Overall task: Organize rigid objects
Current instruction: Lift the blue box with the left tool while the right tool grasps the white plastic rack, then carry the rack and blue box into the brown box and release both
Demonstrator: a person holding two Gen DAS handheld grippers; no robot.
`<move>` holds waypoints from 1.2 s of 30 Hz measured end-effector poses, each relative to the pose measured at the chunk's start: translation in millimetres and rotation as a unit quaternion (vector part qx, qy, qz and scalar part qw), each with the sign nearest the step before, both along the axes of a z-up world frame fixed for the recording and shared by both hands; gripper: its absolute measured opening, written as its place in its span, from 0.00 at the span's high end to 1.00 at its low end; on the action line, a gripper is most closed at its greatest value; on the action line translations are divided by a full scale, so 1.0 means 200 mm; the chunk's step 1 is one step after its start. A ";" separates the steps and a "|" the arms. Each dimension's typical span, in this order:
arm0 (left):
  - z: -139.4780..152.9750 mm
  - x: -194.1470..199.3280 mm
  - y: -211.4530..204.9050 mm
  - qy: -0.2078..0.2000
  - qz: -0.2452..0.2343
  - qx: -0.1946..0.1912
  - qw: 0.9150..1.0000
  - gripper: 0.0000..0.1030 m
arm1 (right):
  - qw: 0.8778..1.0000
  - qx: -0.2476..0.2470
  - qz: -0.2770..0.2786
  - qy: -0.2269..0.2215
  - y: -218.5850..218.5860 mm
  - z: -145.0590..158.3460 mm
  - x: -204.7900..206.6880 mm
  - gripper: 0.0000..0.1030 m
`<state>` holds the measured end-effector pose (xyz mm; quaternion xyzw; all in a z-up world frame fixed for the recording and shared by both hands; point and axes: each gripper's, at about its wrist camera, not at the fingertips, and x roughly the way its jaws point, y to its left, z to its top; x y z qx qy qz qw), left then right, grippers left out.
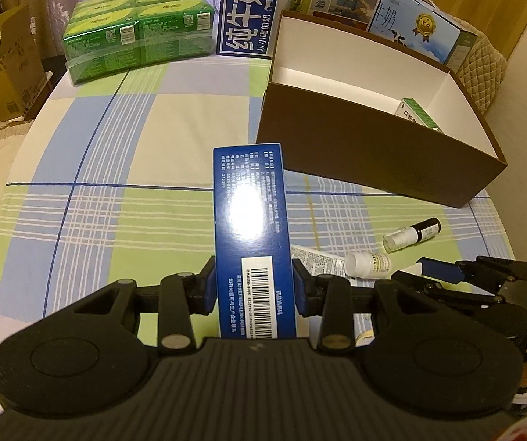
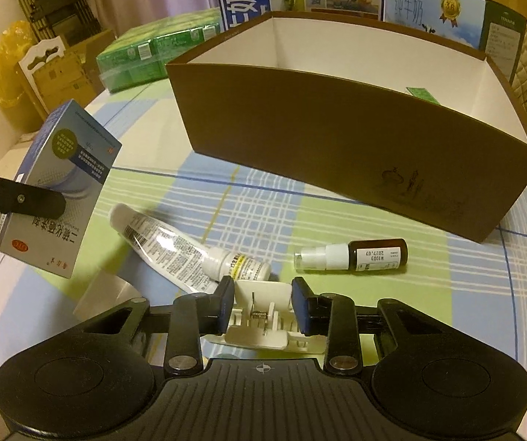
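The left gripper (image 1: 255, 286) is clamped on a blue medicine box (image 1: 250, 228), both pads pressed against its long sides; the box sticks forward above the checked tablecloth (image 1: 116, 220). In the right wrist view the same box (image 2: 56, 191) hangs tilted at the left edge with 1 black finger across its pale face, and its lower corners are cut off by nothing but its far side is hidden.

The right gripper (image 2: 262, 307) has its jaws closed narrowly around a white plastic clip (image 2: 261, 314). The clip's near end is hidden under the gripper body, so its full shape is hard to make out.

The blue box shows a barcode and small white print under a bright glare patch that washes out the middle text.

On the cloth just ahead lie a white tube (image 2: 164, 246), a small white bottle (image 2: 237, 264) touching it, and a brown spray bottle (image 2: 355, 255) lying on its side, apart from them. Behind stands an open brown cardboard box (image 2: 337, 147) with white inner walls; a green-and-white packet (image 1: 419, 114) lies in its right end, mostly hidden by the front wall. Milk cartons (image 1: 248, 11) and a green shrink-wrapped pack (image 1: 135, 33) stand beyond.
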<state>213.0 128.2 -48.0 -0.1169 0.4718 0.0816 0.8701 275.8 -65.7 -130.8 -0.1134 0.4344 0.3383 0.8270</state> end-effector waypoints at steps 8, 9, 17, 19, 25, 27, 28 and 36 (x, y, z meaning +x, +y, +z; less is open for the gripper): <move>0.01 0.02 0.01 -0.008 -0.008 0.007 1.000 0.67 | 1.000 0.015 -0.007 0.001 -0.05 0.10 -0.02 0.71; 0.02 0.02 0.01 -0.011 -0.009 0.008 1.000 0.67 | 1.000 0.018 -0.009 -0.001 -0.05 0.12 -0.02 0.71; 0.13 0.10 -0.03 -0.034 -0.042 0.022 0.998 0.67 | 0.998 0.054 -0.019 -0.029 -0.11 0.37 0.03 0.71; 0.17 0.14 -0.05 -0.040 -0.054 0.026 0.997 0.67 | 0.997 0.065 -0.023 -0.038 -0.12 0.43 0.07 0.71; 0.28 0.33 -0.10 -0.069 -0.084 0.032 0.994 0.67 | 0.993 0.097 -0.039 -0.063 -0.09 0.59 0.24 0.71; 0.32 0.40 -0.11 -0.079 -0.092 0.034 0.992 0.67 | 0.991 0.107 -0.044 -0.070 -0.08 0.63 0.30 0.71; 0.34 0.45 -0.11 -0.084 -0.096 0.036 0.991 0.67 | 0.990 0.109 -0.045 -0.073 -0.07 0.64 0.34 0.71; 0.37 0.82 -0.12 -0.081 -0.114 0.050 0.989 0.67 | 0.988 0.109 -0.069 -0.083 0.06 0.66 0.63 0.71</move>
